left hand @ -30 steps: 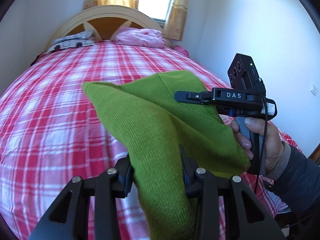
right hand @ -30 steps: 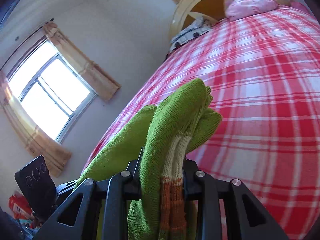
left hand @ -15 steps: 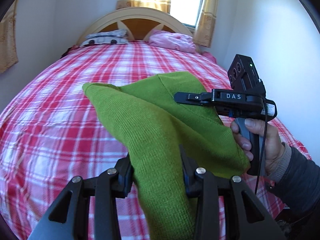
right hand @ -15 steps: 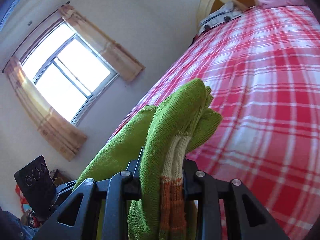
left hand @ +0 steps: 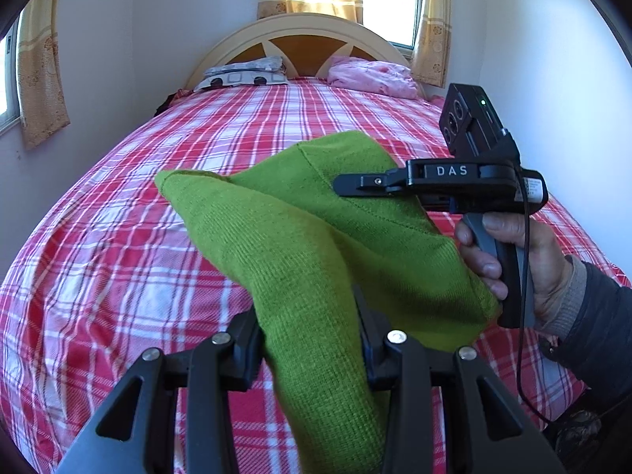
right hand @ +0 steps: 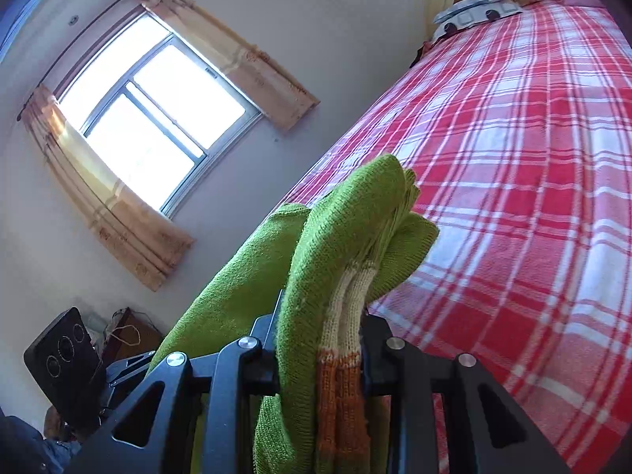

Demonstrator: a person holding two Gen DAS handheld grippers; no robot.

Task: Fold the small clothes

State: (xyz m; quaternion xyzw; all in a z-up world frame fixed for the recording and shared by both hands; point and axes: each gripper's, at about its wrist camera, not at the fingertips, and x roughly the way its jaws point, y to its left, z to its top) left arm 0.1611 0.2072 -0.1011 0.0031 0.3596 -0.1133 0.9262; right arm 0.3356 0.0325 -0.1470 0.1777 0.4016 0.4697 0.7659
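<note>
The green knitted garment (left hand: 300, 245) is up in the air above the plaid bed (left hand: 118, 237), pinched at both ends, so this looks like the carry before laying it flat. The left tool (left hand: 310, 339) is clamped on one bunched edge, the right tool (right hand: 318, 345) on the cream-and-orange cuffs; next it wants lowering and spreading without slack

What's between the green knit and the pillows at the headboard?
Only bare plaid sheet, seen in the left wrist view, between the knit and the pillows.
</note>
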